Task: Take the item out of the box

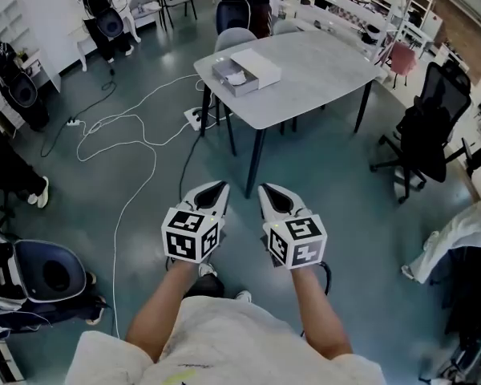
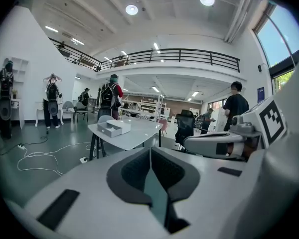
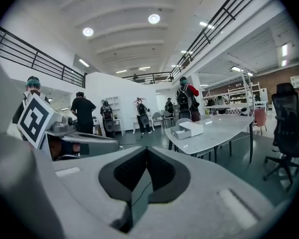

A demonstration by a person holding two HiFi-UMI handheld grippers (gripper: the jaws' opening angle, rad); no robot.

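Clenching both pairs of jaws on nothing, holding the left gripper and right gripper side by side at lower centre of the head view. Standing well apart from the box, lying open on the table at upper centre, a pale item showing inside. Probably risking shoving the light box along by arriving with jaws unopened, or tripping on the cable at left

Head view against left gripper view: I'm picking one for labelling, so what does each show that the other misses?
Head view only: the person's forearms and a white item inside the open box. Left gripper view only: ceiling lights, balcony railing, standing people. Both: the grey table, the box, the left tongs shut on nothing.
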